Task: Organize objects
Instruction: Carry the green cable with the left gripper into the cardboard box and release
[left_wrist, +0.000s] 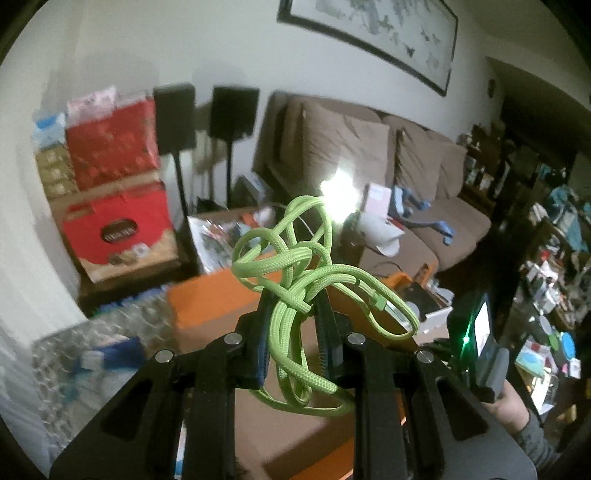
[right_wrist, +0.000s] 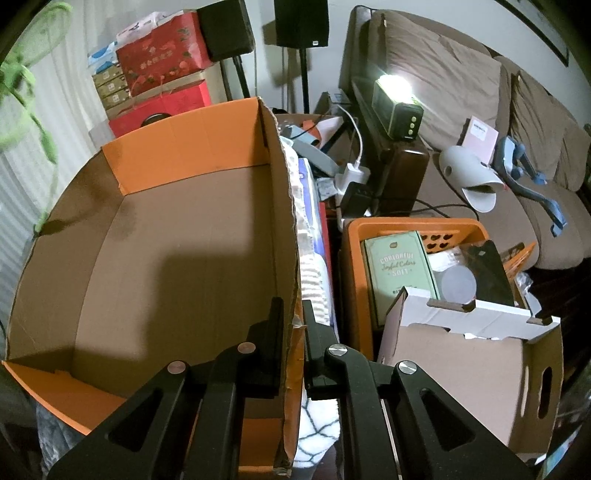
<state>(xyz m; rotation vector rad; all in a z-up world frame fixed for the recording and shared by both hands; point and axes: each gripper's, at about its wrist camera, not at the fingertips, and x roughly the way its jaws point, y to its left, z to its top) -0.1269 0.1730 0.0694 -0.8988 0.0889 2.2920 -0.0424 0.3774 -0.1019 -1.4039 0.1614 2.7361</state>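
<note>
My left gripper (left_wrist: 291, 306) is shut on a tangled bundle of bright green braided cable (left_wrist: 295, 273) and holds it up in the air above the orange cardboard box (left_wrist: 210, 299). Loops of the cable hang down between the fingers. The cable also shows blurred at the far left of the right wrist view (right_wrist: 22, 92). My right gripper (right_wrist: 293, 314) is shut on the right wall (right_wrist: 286, 206) of the large open orange cardboard box, one finger inside and one outside. The box floor (right_wrist: 177, 236) is bare brown cardboard.
An orange crate (right_wrist: 410, 225) with a green tin, lids and a black item stands right of the box. A white-and-brown carton (right_wrist: 465, 354) sits in front of it. A brown sofa (right_wrist: 480, 110), a lit lamp (right_wrist: 395, 99), speakers on stands and red gift boxes stand behind.
</note>
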